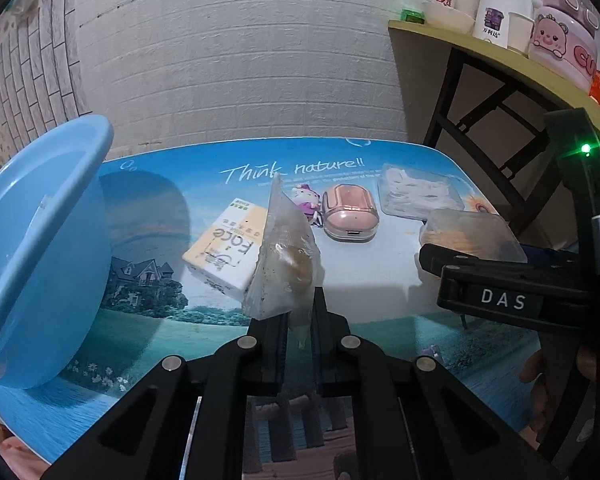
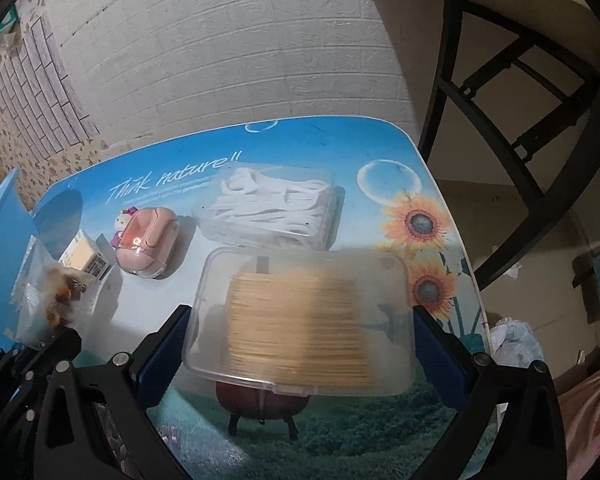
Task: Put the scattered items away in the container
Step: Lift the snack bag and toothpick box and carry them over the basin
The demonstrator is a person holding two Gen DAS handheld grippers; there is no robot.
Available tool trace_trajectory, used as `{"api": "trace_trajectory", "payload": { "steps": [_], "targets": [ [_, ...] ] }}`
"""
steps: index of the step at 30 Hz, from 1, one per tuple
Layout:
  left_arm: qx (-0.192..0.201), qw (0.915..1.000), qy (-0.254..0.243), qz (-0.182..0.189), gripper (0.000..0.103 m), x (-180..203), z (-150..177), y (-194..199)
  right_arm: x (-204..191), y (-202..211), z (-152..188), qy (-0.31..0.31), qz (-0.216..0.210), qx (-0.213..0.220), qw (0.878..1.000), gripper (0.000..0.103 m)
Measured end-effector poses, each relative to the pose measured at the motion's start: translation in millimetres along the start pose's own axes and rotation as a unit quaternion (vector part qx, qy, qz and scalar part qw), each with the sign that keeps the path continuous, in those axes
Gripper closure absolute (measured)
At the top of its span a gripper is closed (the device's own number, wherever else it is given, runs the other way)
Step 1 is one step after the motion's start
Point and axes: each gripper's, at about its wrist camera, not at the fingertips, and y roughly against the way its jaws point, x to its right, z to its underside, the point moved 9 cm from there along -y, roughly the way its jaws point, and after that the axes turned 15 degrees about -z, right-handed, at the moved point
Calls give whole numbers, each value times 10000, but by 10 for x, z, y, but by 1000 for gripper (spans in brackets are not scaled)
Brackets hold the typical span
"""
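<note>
My left gripper [image 1: 300, 308] is shut on the lower edge of a clear plastic bag [image 1: 284, 256] with brownish bits inside, held upright above the table. A light blue basin [image 1: 40, 248] stands tilted at the left, close to the bag. My right gripper [image 2: 302, 336] straddles a clear toothpick box [image 2: 300, 312], its blue pads [image 2: 168, 344] pressing on both short sides. On the table lie a yellow-and-white carton [image 1: 224, 252], a pink earbud case [image 1: 350, 216] with a kitty charm, and a clear box of white floss picks [image 2: 272, 208].
The low table [image 2: 340, 420] bears a landscape print and ends just right of the sunflowers. A black-framed shelf [image 1: 460, 44] with cups and jars stands at the right. A brick-pattern wall runs behind. A crumpled bag [image 2: 512, 344] lies on the floor to the right.
</note>
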Motion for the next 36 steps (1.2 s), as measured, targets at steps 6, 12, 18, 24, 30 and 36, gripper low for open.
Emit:
{"api": "trace_trajectory", "payload": {
  "steps": [6,12,18,24,30,36],
  "targets": [
    [26,10000,47,27,94,-67,-9,39,-18,-16,-4,1,49,22,10000,0],
    [32,10000,59,25,94,-123,-1,67,-24,16,5,40,190,66,9998,8],
    [103,9999,87,26,94,-181,-33,150,-23,98,29,-9,226,52,9997,8],
    [157,9998,148,47,94,-248,-41,269,-167,267,16,142,162,175,9996,8],
    [278,9992,273,19,94,-395,-77,435,-327,422,13,199,65,252,9995,8],
    [375,9984,415,-50,94,-582,-104,610,-583,587,37,295,-68,343,9990,8]
  ]
}}
